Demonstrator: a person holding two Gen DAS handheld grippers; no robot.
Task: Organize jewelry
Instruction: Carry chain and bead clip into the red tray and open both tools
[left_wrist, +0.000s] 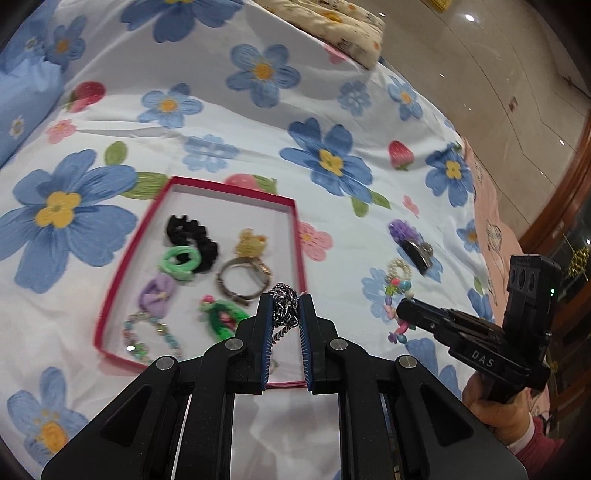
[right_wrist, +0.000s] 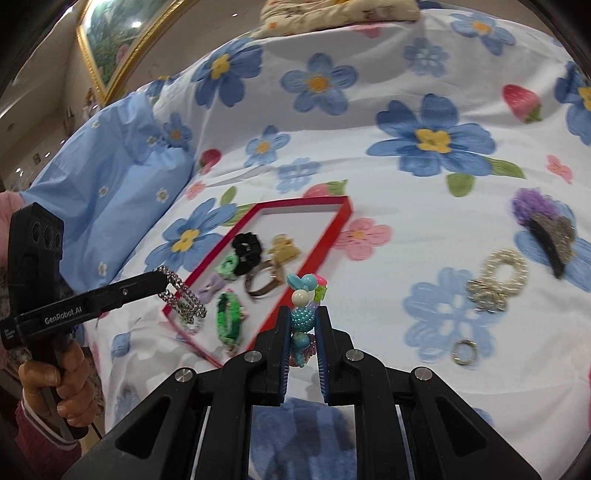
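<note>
Only right view shows ring (right_wrist: 464, 352).

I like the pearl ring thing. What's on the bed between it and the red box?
Mostly bare flowered sheet. In the right wrist view, only the right tool's colourful bead bracelet sits between the pearl ring and red box.

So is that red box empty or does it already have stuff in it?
Partly filled: the red box holds a black scrunchie, a bangle and other pieces; its far end is bare.

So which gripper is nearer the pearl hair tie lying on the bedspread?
Right. The right gripper, shut on a colourful bead bracelet, is just left of the pearl hair tie. The left gripper, holding a silver chain, hangs over the red box, farther away.
</note>
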